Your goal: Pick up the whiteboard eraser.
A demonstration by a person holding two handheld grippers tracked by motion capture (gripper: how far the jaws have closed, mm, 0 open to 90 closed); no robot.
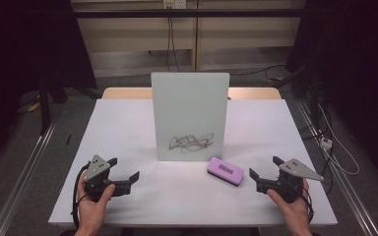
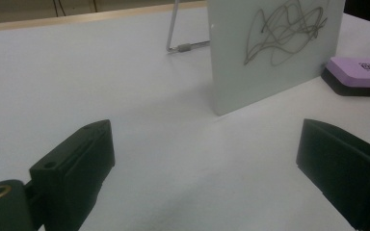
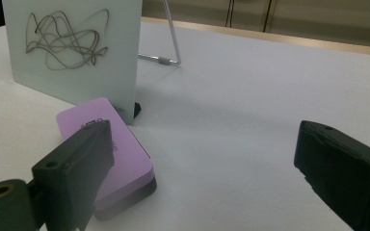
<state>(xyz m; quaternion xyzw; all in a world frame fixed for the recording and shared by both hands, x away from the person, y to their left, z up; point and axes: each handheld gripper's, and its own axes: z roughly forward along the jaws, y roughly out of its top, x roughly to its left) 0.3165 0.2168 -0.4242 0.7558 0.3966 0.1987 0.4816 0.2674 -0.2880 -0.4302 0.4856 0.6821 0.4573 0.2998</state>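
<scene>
Your purple eraser (image 1: 225, 171) is lying flat on the white table (image 1: 128, 123), just in front of the right bottom corner of the standing whiteboard (image 1: 189, 115), so it's way closer to your right gripper (image 1: 264, 173) than your left gripper (image 1: 126, 168). Both claws are spread wide with nothing in them, each hovering low over bare tabletop.

I'd guess the eraser is super light: a foam or plastic purple top with a dark felt layer underneath. It'll squish a little, so it won't slip much and you can't really break it. Best bet is pinching it across the short width, on the long sides, about mid-length, so it doesn't swing when you lift. In the right gripper view it (image 3: 113, 154) sits partly behind one jaw, off to one side rather than between them, so you'd need to shift over first.

The scribble (image 1: 191, 143) sits low on the board, not far above the eraser. The board looks thin and is propped up by a wire stand (image 3: 166, 43) behind it, so it could probably tip or slide back if you push hard. The left gripper is free and could steady an edge. Nothing else is on the table to get in your way.
</scene>
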